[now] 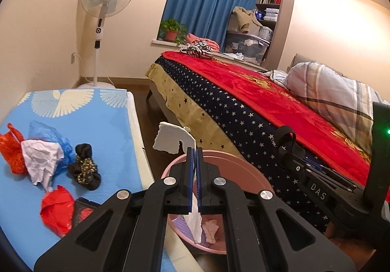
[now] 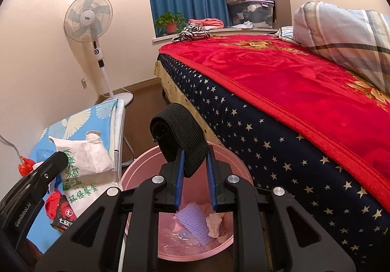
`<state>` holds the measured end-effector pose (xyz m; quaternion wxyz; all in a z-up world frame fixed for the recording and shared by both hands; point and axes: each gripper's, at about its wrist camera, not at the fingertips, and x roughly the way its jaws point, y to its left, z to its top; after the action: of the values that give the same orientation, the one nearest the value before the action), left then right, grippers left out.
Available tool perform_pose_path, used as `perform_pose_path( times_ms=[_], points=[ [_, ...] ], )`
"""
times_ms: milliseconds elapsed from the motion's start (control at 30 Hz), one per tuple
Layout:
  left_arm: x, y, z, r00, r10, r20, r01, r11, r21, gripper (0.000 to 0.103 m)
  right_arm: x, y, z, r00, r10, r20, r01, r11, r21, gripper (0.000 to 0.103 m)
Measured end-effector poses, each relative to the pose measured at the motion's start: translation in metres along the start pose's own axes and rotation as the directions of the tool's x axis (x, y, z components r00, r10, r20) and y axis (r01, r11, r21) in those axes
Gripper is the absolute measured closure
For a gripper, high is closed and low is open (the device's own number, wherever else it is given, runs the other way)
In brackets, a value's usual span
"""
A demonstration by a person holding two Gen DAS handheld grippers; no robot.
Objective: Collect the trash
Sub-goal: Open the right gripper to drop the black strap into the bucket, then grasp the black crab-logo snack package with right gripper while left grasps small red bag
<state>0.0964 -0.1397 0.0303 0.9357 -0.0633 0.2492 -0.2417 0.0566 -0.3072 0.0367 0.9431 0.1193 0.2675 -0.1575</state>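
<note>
The left gripper is holding a white bag over the pink bin, its jaws closing on the crumpled, torn-edged paper. In the right wrist view the bag is showing green bamboo print and green characters. The right gripper is hovering above the bin with jaws parted, a black strap draping between them. More trash is lying on the blue worktop at left: red bags, white paper.
</note>
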Motion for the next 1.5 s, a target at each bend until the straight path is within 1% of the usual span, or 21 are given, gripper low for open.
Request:
perform_pose_path(
  times_ms=[233,433,467,533,567,600,667,767,800,1000,1133,1333,1500],
  points=[
    [0.015,-0.004,-0.005,0.999,-0.020,-0.026,0.020,1.000,-0.004,0.101,0.005,-0.004,0.000,1.000,-0.015,-0.006,0.015,1.000,0.012,0.085],
    [0.020,-0.009,-0.006,0.999,-0.036,-0.034,0.036,0.999,-0.004,0.101,0.007,-0.004,0.001,1.000,-0.020,-0.012,0.020,1.000,0.013,0.085],
    [0.021,-0.008,-0.006,0.999,-0.039,-0.036,0.039,0.999,-0.005,0.101,0.008,-0.004,0.001,1.000,-0.024,-0.012,0.024,1.000,0.011,0.083],
    [0.026,-0.009,-0.006,0.997,-0.048,-0.058,0.048,0.999,-0.006,0.101,0.009,-0.003,0.000,0.999,-0.051,-0.015,0.051,0.999,-0.004,0.078],
    [0.029,-0.008,-0.007,0.996,-0.049,-0.078,0.049,0.999,-0.006,0.100,0.011,-0.003,0.000,0.998,-0.062,-0.022,0.062,0.998,-0.005,0.062],
    [0.037,-0.006,-0.010,0.991,-0.054,-0.127,0.052,0.999,-0.012,0.094,0.012,-0.004,-0.001,0.998,-0.061,-0.023,0.061,0.998,0.001,0.053],
    [0.041,-0.001,-0.014,0.987,-0.044,-0.153,0.040,0.999,-0.030,0.088,0.013,-0.006,-0.002,0.998,-0.060,-0.031,0.061,0.998,0.006,0.053],
    [0.040,0.010,-0.017,0.986,-0.042,-0.161,0.030,0.997,-0.076,0.088,0.013,-0.007,-0.002,0.998,-0.051,-0.037,0.051,0.999,0.016,0.053],
    [0.039,0.011,-0.017,0.986,-0.043,-0.161,0.031,0.997,-0.078,0.088,0.012,-0.007,-0.002,0.998,-0.047,-0.039,0.048,0.999,0.017,0.053],
    [0.023,0.007,-0.013,0.990,-0.041,-0.133,0.036,0.999,-0.040,0.088,0.009,-0.003,-0.005,0.999,-0.012,-0.047,0.013,1.000,0.017,0.052],
    [0.011,0.012,-0.012,0.992,-0.027,-0.120,0.024,0.999,-0.027,0.088,0.003,0.004,-0.007,0.999,0.015,-0.044,-0.015,1.000,0.008,0.052],
    [-0.010,0.028,-0.009,0.996,0.010,-0.093,-0.014,0.999,-0.037,0.088,-0.005,0.017,-0.014,0.996,0.070,-0.047,-0.070,0.997,-0.012,0.052],
    [-0.028,0.043,-0.010,0.996,0.053,-0.076,-0.055,0.998,-0.031,0.088,-0.006,0.038,-0.023,0.989,0.130,-0.066,-0.133,0.991,-0.035,0.052]
  ],
)
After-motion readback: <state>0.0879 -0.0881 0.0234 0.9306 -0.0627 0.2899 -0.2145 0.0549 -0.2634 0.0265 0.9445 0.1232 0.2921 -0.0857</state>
